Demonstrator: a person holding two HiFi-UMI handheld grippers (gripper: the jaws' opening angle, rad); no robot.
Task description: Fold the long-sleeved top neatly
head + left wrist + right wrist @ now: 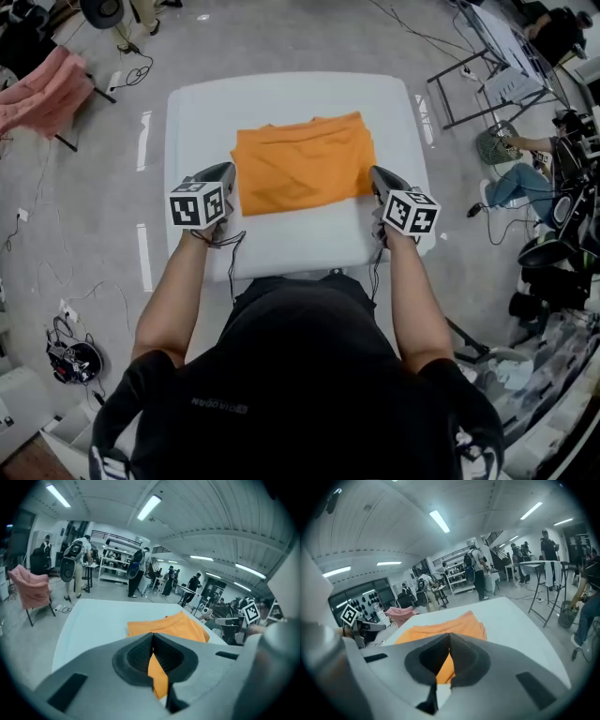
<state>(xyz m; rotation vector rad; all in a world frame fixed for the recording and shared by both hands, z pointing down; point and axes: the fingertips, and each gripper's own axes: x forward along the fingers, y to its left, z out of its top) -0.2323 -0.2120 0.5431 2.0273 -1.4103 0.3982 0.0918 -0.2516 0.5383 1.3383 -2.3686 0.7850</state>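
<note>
Closest to me, the person's two forearms reach forward almost parallel. Each hand is mostly covered by the marker cube of its tool, the left cube (198,203) and the right cube (411,212), so I cannot make out the fingers. The left hand-held gripper (229,172) points ahead and a little downward, and its jaws are together with nothing pinched between them. The right hand-held gripper (374,173) has the same pose, and its jaws are together and empty too. The orange long-sleeved top (302,161) lies between the two tools as a folded flat rectangle. Its left edge is just beside the left tips and its right edge is just beside the right tips. Whether the tips touch the cloth, I cannot tell. The top rests in the middle of the white bench (281,94), whose near edge is hidden by the person's body. Farther away, at the left, a pink cloth (37,89) hangs over a chair. Beyond it several people stand at tables, too small to see clearly.
</note>
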